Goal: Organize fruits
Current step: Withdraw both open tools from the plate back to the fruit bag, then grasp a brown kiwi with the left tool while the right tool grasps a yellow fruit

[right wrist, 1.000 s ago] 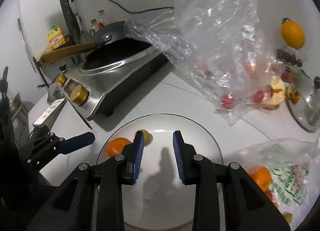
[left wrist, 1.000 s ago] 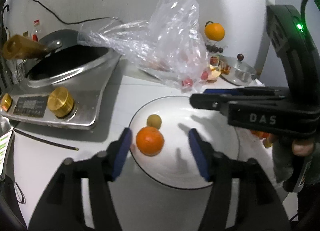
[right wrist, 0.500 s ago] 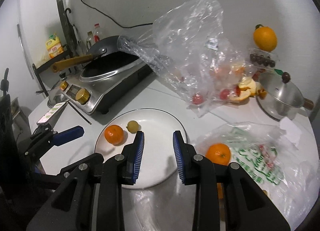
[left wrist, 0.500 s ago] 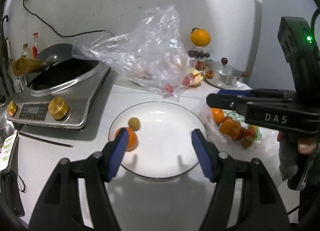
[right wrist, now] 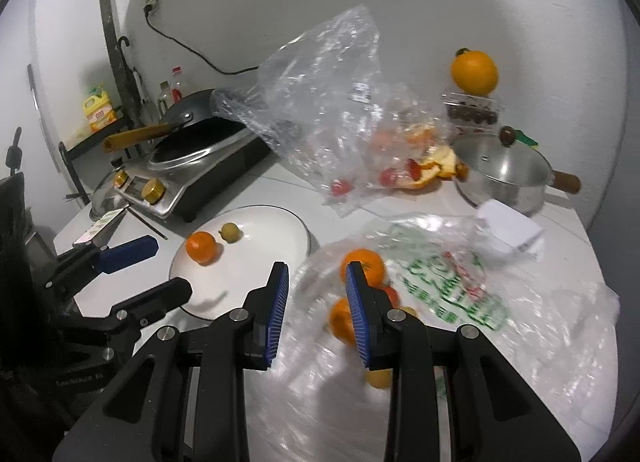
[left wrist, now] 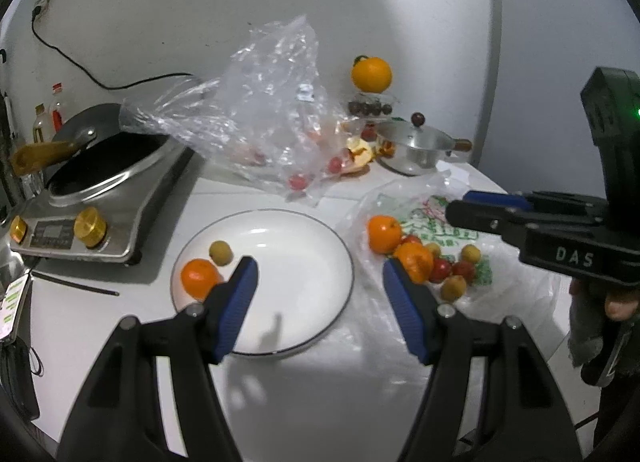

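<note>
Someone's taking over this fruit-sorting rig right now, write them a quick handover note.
Left gripper: open, empty, hovering over the white plate.
Right gripper: open, empty, over the edge of the printed plastic bag.
Done: one tangerine and one small yellow-green fruit sit on the plate's left side.
Left: the pile in the printed bag, with tangerines, small red fruits and small yellow fruits. More red fruit and peel lie in the clear bag behind the plate.
</note>
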Demonstrator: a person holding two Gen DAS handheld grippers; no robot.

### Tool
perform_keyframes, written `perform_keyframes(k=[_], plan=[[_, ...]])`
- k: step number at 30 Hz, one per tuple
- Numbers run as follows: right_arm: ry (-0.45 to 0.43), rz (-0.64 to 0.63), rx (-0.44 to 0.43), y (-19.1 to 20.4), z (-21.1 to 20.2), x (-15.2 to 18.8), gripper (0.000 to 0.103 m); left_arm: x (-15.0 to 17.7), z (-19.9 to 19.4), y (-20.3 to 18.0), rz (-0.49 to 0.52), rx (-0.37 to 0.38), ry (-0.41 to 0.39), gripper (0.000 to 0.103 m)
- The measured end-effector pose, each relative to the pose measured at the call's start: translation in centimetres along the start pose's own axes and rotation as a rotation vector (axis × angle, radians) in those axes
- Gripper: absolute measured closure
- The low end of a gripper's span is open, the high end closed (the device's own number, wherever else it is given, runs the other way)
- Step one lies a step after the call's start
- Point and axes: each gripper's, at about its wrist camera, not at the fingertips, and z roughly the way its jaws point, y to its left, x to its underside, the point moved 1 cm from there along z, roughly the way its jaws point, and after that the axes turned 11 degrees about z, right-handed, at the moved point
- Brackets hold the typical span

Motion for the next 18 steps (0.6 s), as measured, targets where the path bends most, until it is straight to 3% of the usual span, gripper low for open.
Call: perform_keyframes(k=[18], plan=[[-0.015, 0.075, 0.047, -7.0, -2.3, 1.8, 0.071, -1.2, 1.7, -6.3, 0.096, 0.042, 0.022, 0.037]])
